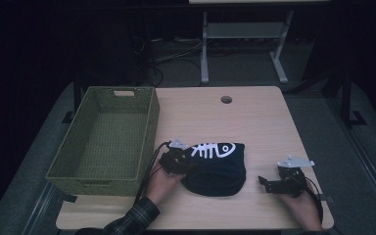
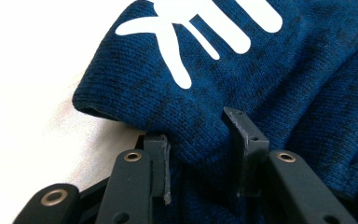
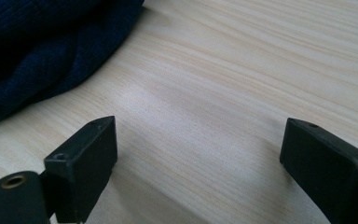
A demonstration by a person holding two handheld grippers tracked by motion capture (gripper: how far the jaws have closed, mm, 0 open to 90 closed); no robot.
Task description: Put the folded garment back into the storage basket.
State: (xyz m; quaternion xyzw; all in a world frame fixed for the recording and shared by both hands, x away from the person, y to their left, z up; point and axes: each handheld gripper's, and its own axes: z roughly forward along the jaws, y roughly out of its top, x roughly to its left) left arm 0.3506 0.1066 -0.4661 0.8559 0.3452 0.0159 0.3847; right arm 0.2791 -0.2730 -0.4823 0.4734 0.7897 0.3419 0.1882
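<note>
Two hand-held grippers: left hand-held gripper (image 2: 200, 149) pinches a knit fold at the nine o'clock edge of the blue beanie (image 1: 218, 166) mid-worktop (image 1: 264, 122), right hand-held gripper (image 3: 200, 163) wide, empty; shallow bite may slip before the basket (image 1: 78, 147) at ten o'clock.

Knit cap (image 1: 215, 169) on table (image 1: 264, 122), right of basket (image 1: 105, 142)

**Basket, table and the dim room behind**

1 green woven basket (image 1: 103, 142) sits on the left part of the light wooden table (image 1: 254, 122), a handle slot in its far wall. A round cable hole (image 1: 226, 99) lies near the table's far edge. Beyond, a white-legged desk frame (image 1: 245, 44) stands on grey floor, with what seem to be cables (image 1: 171, 56) beside it.
</note>
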